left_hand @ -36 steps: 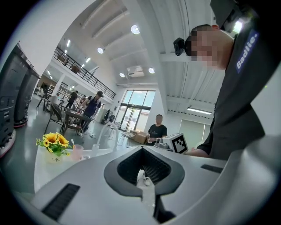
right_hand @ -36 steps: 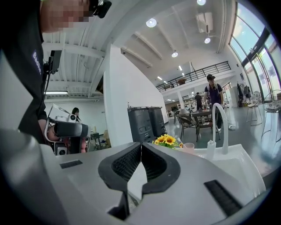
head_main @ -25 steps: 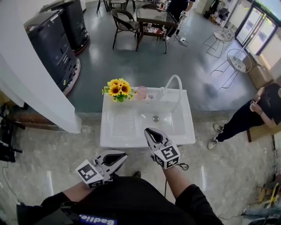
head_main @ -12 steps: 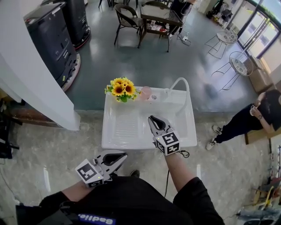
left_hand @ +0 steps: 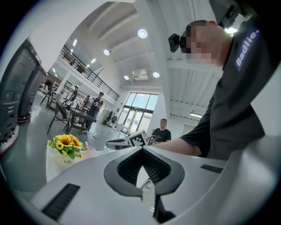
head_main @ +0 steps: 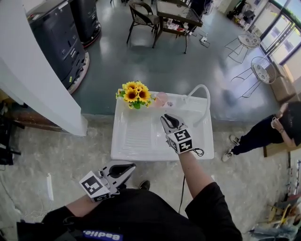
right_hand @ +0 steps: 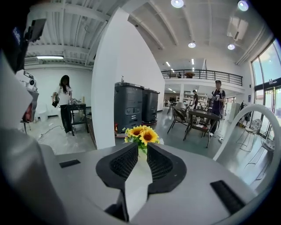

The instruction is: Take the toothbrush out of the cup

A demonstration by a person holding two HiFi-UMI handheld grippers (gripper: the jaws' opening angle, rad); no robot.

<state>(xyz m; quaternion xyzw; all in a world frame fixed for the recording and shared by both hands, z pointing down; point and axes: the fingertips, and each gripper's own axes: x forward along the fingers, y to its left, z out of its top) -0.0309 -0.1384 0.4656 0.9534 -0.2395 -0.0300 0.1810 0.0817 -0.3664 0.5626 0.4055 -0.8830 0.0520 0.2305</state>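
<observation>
A pink cup (head_main: 161, 99) stands on the back rim of a white sink unit (head_main: 141, 151), between a pot of sunflowers (head_main: 135, 94) and the white tap (head_main: 203, 90). The toothbrush is too small to make out in it. My right gripper (head_main: 165, 116) hovers over the basin, a short way in front of the cup, pointing at it. Its jaws stand slightly apart and hold nothing. In the right gripper view the sunflowers (right_hand: 142, 133) show through that gap (right_hand: 139, 147). My left gripper (head_main: 133, 165) hangs low by my body, shut and empty (left_hand: 141, 149).
A white wall corner (head_main: 33, 80) rises at the left, with black machines (head_main: 61, 42) behind it. A table with chairs (head_main: 176, 14) stands at the back. A person in black (head_main: 275, 129) stands right of the sink. Wire chairs (head_main: 256, 61) sit far right.
My right gripper has moved forward from the sink's front edge to over the basin, closer to the cup. The left gripper has stayed by my body.
</observation>
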